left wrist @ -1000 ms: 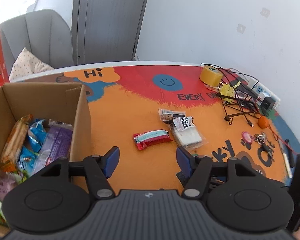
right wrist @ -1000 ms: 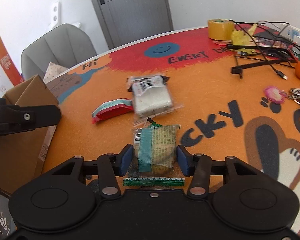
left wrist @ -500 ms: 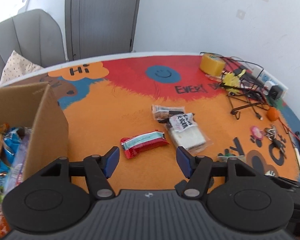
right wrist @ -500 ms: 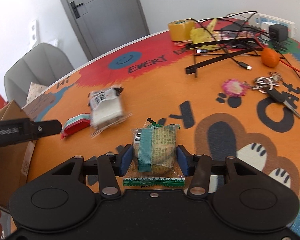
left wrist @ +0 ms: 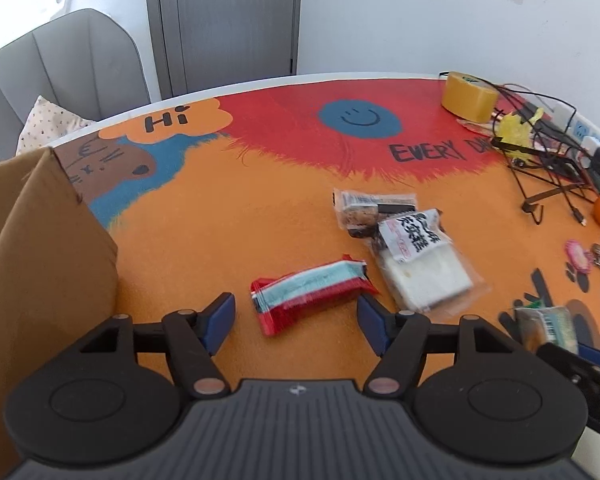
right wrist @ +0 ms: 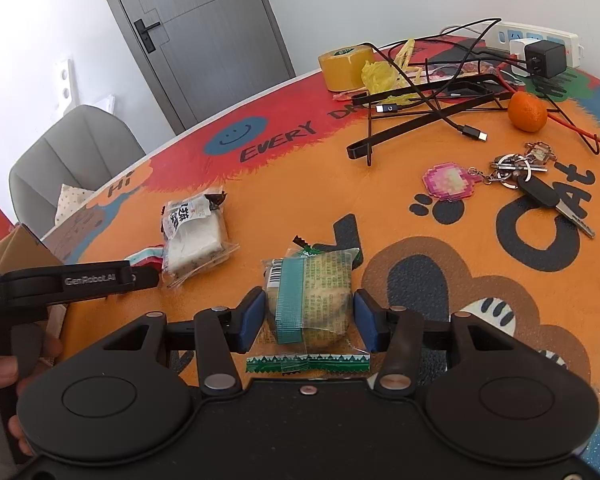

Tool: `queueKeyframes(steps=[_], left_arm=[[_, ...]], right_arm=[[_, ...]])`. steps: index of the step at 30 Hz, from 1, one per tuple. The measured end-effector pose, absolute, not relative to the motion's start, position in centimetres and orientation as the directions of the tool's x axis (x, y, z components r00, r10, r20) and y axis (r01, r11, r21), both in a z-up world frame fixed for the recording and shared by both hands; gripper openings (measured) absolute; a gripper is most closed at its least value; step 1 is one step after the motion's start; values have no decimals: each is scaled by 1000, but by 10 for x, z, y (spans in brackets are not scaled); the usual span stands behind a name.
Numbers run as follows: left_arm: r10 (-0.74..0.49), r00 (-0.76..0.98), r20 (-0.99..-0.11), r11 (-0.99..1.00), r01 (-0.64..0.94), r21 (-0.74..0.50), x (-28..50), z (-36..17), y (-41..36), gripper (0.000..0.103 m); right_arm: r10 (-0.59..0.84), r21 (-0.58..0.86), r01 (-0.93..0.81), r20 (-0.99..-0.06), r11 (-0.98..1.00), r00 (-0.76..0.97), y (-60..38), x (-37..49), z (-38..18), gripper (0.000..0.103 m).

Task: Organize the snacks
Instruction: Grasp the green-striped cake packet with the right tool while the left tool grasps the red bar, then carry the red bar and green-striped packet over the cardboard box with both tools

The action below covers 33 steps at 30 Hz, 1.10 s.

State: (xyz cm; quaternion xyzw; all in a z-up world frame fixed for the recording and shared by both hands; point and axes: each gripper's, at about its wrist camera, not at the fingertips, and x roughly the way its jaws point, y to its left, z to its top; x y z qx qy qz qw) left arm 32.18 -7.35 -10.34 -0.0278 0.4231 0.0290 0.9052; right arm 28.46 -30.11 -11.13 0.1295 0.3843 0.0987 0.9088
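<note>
My right gripper (right wrist: 307, 320) is shut on a green-wrapped pastry (right wrist: 310, 292) and holds it above the mat. My left gripper (left wrist: 296, 322) is open and empty, with a red and light-blue snack bar (left wrist: 312, 290) lying on the mat just ahead between its fingers. A clear-wrapped white cake (left wrist: 418, 264) lies right of the bar, with a brown snack pack (left wrist: 370, 208) behind it. The cardboard box (left wrist: 40, 264) stands at the left; its inside is hidden. The white cake (right wrist: 194, 236) and the left gripper's body (right wrist: 68, 282) show in the right wrist view.
A yellow tape roll (right wrist: 346, 66), black wire stand (right wrist: 424, 100), cables, a power strip (right wrist: 540, 40), an orange (right wrist: 527, 111) and keys (right wrist: 536, 188) crowd the right side. A grey chair (left wrist: 60, 76) stands behind the table.
My left gripper has moved right from over the box to the red snack bar. My right gripper has carried the pastry rightward and still holds it.
</note>
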Motion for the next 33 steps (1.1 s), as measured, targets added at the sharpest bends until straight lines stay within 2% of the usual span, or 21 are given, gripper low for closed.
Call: queueKeyframes(steps=[8,12,14,16,18,26,33], left_arm=[[56,668,-742,997,-79,4,330,-108,-79,69],[36,682,-731,999,-54,-2,330,-109,-83,64],[33,685,-728,999,-54,-5,328,-108,-83,55],[21,686,-728,999,-47,-15,326,-106,-82,34],[13,681,-732,998,-48,-27,324,-105,-79,20],[-40,670,-742,995,-41,-91,304,-100,-73,19],[-60,699,-712,991,-42,-125,282,-80,-67,19]], right_arm=[[296,330,-86,-660,940,691,-306,288,-113,49],[294,328,-87,-658,941,694,-306,288,-113,49],[287,321,-85,-658,943,696,-304,287,-113,49],[279,310,-85,-661,947,697,-302,287,-113,49],[272,304,-81,-663,949,698,-302,286,-112,49],[253,300,-60,-664,952,704,-302,276,-109,48],[254,299,-72,-632,951,732,-295,266,-95,48]])
